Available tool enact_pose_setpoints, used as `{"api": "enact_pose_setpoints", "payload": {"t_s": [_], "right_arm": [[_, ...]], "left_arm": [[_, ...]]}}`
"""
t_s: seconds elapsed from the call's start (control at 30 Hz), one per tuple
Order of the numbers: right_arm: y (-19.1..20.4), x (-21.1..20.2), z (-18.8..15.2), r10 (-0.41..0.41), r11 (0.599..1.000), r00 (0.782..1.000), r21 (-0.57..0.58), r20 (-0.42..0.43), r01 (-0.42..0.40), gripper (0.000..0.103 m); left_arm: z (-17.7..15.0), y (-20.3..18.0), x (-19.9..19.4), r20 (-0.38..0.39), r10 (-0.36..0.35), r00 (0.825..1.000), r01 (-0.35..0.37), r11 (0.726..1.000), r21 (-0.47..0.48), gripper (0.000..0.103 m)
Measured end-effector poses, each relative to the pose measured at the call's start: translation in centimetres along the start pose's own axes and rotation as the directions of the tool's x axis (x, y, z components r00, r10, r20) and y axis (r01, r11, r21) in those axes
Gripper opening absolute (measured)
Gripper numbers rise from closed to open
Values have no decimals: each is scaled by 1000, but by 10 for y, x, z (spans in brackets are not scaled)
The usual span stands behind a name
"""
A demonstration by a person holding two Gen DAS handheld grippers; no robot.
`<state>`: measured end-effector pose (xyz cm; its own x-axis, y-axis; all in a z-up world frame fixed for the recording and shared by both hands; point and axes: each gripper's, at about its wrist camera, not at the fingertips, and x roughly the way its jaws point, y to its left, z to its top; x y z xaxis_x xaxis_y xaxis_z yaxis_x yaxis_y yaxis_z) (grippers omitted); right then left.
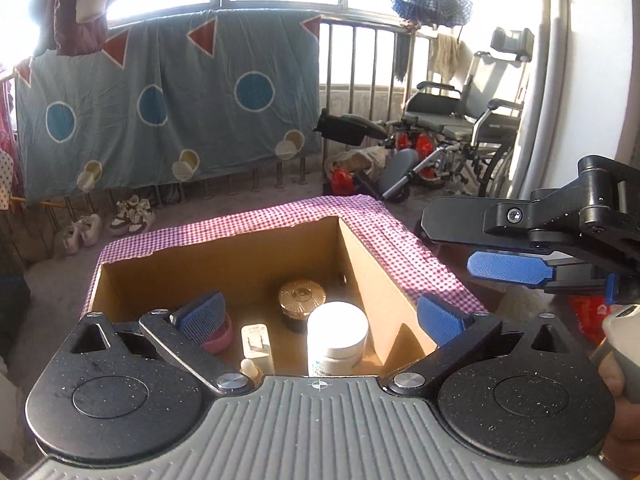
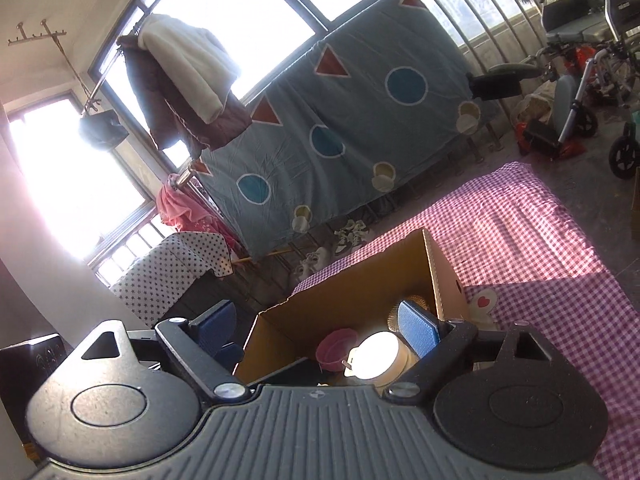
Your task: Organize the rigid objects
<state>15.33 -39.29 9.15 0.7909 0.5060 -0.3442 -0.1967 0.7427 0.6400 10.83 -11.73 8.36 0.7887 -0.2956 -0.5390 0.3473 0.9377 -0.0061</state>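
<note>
From my left wrist camera I look straight down into the box point(image 1: 224, 264) on the checked cloth point(image 1: 400, 240). Inside, left to right, lie a pink dish point(image 1: 222, 336) half behind my left pad, a white plug point(image 1: 258, 344) with a small dropper bottle point(image 1: 249, 368) just near of it, a white-lidded jar point(image 1: 337, 330) in sunlight, and a gold-lidded jar point(image 1: 301, 294) further back. My left gripper point(image 1: 320, 316) hangs over the box, spread wide, holding nothing. At the right edge that view also shows my right gripper point(image 1: 508, 266) side-on above the cloth, just beside the box's right wall; its blue pad is visible, but from there I cannot tell its gap. The right wrist camera settles it: the right gripper point(image 2: 320, 334) is spread wide and empty, tilted over the box's near corner. This view hides the plug's lower part and the dropper bottle, yet shows a heart sticker point(image 2: 483, 301) on the cloth right of the box. Beyond, a blue sheet point(image 1: 160, 100) hangs on the railing, shoes point(image 1: 132, 214) beneath, and a wheelchair point(image 1: 460, 120) far right.
</note>
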Motion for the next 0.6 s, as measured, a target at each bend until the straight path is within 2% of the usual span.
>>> {"api": "enact_pose_setpoints", "payload": {"t_s": [0.17, 0.3, 0.4, 0.6], "right_arm": [[16, -18, -6, -23, 998, 999, -58, 37, 25, 103], [28, -16, -15, -79, 990, 996, -117, 27, 82, 103], [35, -5, -27, -159, 973, 987, -171, 8, 158, 103], [49, 15, -51, -333, 899, 943, -299, 10, 321, 103]], "left_arm": [[-10, 14, -11, -4, 106, 994, -106, 993, -46, 103], [-16, 23, -5, -83, 219, 972, -223, 974, -34, 103], [-22, 32, 1, -110, 220, 969, -221, 975, -4, 103], [-34, 48, 0, -126, 196, 973, -208, 974, -92, 103]]}}
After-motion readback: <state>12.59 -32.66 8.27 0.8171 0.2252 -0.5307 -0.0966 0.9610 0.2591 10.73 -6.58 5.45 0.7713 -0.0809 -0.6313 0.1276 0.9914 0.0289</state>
